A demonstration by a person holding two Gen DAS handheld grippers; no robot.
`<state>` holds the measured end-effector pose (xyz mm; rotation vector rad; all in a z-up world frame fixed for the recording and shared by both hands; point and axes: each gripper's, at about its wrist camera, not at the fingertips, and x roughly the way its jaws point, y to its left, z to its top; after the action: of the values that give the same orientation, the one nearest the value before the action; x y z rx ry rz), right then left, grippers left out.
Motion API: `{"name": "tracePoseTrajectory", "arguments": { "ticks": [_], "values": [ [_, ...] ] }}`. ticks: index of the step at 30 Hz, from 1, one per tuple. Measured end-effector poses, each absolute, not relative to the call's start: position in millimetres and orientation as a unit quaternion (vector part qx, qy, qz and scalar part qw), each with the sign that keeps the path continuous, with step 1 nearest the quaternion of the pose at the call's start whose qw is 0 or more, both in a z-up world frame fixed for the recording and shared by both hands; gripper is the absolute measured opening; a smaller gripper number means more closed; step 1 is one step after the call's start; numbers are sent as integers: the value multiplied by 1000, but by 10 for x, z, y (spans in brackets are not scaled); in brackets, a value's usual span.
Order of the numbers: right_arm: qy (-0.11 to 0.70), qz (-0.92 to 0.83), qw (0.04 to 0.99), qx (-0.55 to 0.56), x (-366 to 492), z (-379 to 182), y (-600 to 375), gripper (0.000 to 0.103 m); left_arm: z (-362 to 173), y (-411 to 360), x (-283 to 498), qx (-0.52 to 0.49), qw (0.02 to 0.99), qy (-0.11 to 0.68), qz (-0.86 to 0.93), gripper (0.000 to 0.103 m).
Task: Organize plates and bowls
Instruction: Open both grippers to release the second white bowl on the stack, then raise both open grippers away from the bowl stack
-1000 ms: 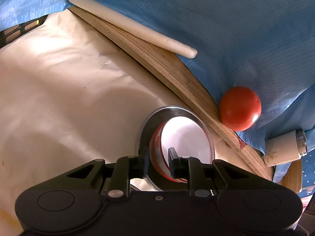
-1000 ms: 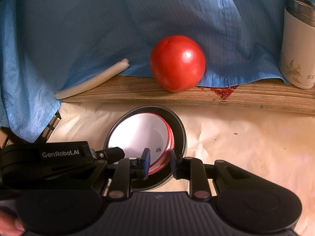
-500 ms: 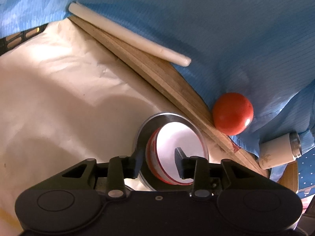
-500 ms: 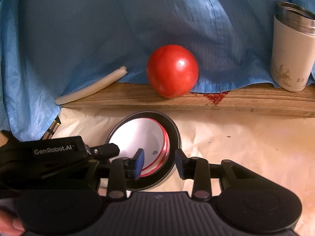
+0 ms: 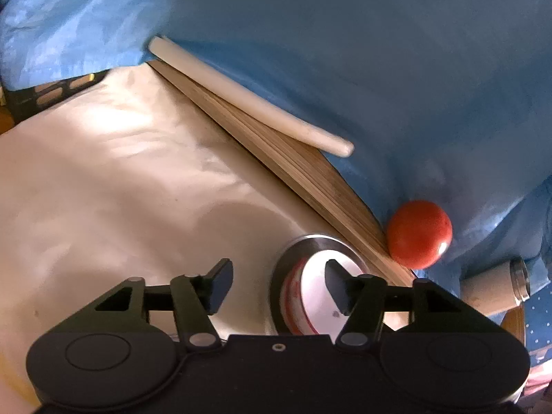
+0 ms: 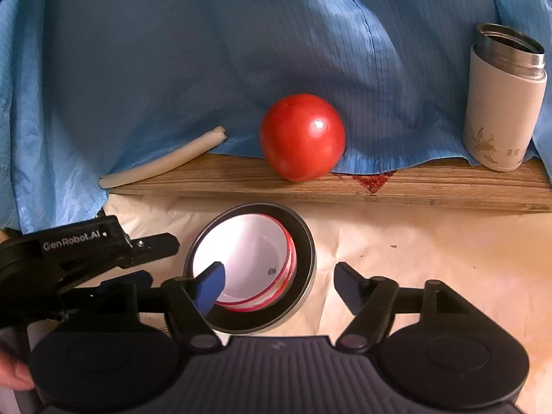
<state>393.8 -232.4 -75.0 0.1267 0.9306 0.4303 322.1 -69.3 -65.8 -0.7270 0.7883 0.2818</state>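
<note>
A white bowl with a red rim (image 6: 246,258) sits nested inside a steel bowl (image 6: 303,258) on cream paper. Both show in the left wrist view, the white bowl (image 5: 315,296) inside the steel bowl (image 5: 321,243). My right gripper (image 6: 277,284) is open, its jaws spread on either side of the bowls' near rim, holding nothing. My left gripper (image 5: 276,286) is open too, its right finger over the white bowl, its left finger over bare paper. The left gripper also shows at the left of the right wrist view (image 6: 103,252).
A wooden board (image 6: 345,183) lies behind the bowls, draped with blue cloth (image 6: 241,51). On it rest a red tomato (image 6: 302,141), a white stick (image 6: 162,162) and a white steel-rimmed flask (image 6: 503,103). A black crate edge (image 5: 51,93) shows far left.
Both grippers were shut on the white bowl's rim, then opened wide and pulled back and up. The nested bowls stay on the paper.
</note>
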Motion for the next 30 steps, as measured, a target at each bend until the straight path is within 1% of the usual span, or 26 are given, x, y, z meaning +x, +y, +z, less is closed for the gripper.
{"name": "tracePoseTrajectory", "arguments": {
  "ticks": [2,4,6,7,8,9,10,12,15,21,26,30],
  "values": [
    [443,205,871,60,3926,-741,-2322,81,-659,-649,3211,-344,850,374,138,65],
    [441,205,872,60,3918,-733,-2325,82,-664,-620,3199,-344,850,372,140,70],
    [439,205,873,59,3915,-721,-2333,85,-670,-605,3190,-344,852,369,141,80],
    [437,205,874,59,3911,-717,-2334,88,-671,-601,3186,-342,854,367,141,83],
    [436,204,875,60,3902,-712,-2340,94,-671,-594,3181,-340,856,364,139,88],
    [433,203,876,63,3898,-705,-2345,97,-673,-589,3176,-337,858,362,137,94],
    [431,202,877,65,3894,-698,-2354,101,-669,-589,3172,-330,862,360,133,96],
    [427,198,880,70,3897,-685,-2370,102,-662,-592,3162,-315,869,357,131,100],
    [425,189,882,71,3895,-673,-2399,103,-661,-591,3157,-284,883,352,128,102],
    [415,168,892,57,3882,-653,-2451,103,-687,-593,3171,-214,900,362,113,102],
    [414,153,896,46,3870,-668,-2527,103,-736,-608,3226,-142,907,388,84,102],
    [412,138,900,32,3857,-706,-2555,103,-786,-588,3278,-113,903,409,59,102]
  ]
}}
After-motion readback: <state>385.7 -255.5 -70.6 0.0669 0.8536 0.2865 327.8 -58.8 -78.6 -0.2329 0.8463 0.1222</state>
